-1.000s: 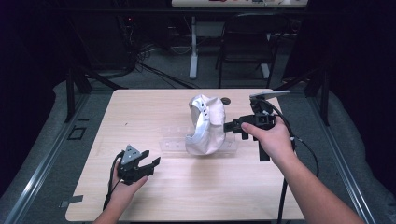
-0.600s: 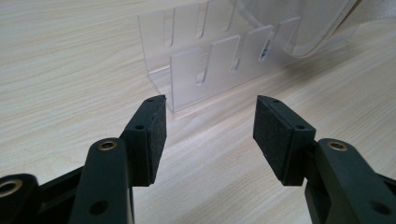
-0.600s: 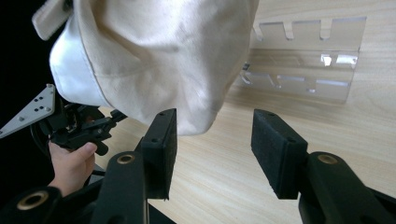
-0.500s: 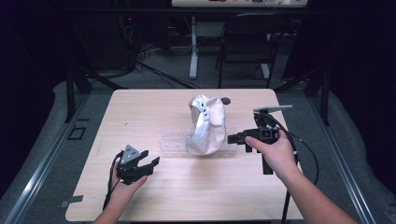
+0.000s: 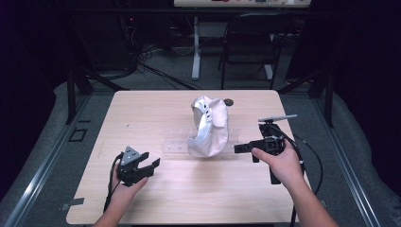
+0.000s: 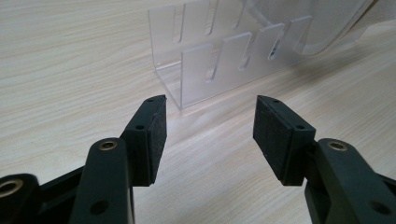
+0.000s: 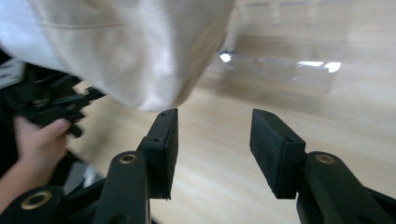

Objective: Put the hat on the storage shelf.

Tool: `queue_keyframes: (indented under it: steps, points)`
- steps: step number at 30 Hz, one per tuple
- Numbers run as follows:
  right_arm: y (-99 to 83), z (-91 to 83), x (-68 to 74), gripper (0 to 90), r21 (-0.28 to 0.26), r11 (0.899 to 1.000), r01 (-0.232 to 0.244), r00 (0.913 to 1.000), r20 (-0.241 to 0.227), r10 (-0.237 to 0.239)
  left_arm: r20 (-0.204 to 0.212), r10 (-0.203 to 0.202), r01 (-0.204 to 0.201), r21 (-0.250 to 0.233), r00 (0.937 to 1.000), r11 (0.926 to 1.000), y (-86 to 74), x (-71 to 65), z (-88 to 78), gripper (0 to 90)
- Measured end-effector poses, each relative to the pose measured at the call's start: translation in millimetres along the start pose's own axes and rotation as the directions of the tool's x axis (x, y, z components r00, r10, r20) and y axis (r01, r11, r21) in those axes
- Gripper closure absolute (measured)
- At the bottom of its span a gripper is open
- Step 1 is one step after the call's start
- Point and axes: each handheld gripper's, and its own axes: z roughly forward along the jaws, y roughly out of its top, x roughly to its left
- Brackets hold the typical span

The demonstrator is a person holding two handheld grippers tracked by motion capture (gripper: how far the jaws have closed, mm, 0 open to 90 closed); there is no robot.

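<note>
Over at the right, the right hand-held gripper (image 5: 242, 149) hovers wide open and empty just beside the white cap (image 5: 209, 126) propped on the clear acrylic rack (image 5: 177, 141) mid-worktop (image 5: 198, 198), while the left hand-held gripper (image 5: 150, 165), also open and empty, rests near left.

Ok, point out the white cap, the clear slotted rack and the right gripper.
white cap (image 5: 210, 130), high view, its crown.
clear slotted rack (image 6: 219, 70), left gripper view, its front wall.
right gripper (image 7: 212, 140), right gripper view, between its open jaws.
</note>
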Motion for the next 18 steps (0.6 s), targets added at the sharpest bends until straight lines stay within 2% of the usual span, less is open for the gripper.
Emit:
queue_keyframes:
  steps: [1,2,5,6,13,18]
  points:
    - [-2.1,2.2,-2.0,52.5,0.001,1.0,0.003,0.9999,0.011,-0.003,0.0,0.005,-0.005,0.001,1.0,1.0,0.1,0.0,-0.1,45.2]
    - [-5.9,5.2,-6.8,52.6,-0.008,1.0,-0.006,1.0,0.001,0.006,0.0,0.009,-0.009,-0.001,1.0,1.0,0.2,-0.3,0.1,45.2]
    - [-11.0,9.4,-8.8,52.5,-0.009,1.0,-0.008,1.0,0.0,0.008,0.0,0.008,-0.008,0.0,1.0,1.0,0.0,-0.4,0.8,45.2]
    - [-17.8,12.2,-9.4,52.5,-0.024,1.0,0.003,0.9998,0.017,-0.002,0.0,0.007,-0.007,0.002,1.0,1.0,-0.1,-0.6,1.0,45.2]
    - [-37.3,13.4,-9.8,52.2,-0.061,0.998,-0.006,0.9999,-0.012,0.005,0.005,0.025,-0.025,0.012,0.9997,0.9996,-0.6,-2.5,2.6,45.3]
    - [-45.3,14.8,-13.0,52.2,-0.079,0.997,-0.01,1.0,-0.001,0.01,0.017,0.037,-0.037,0.004,0.9992,0.9993,-0.7,-6.0,4.0,45.3]
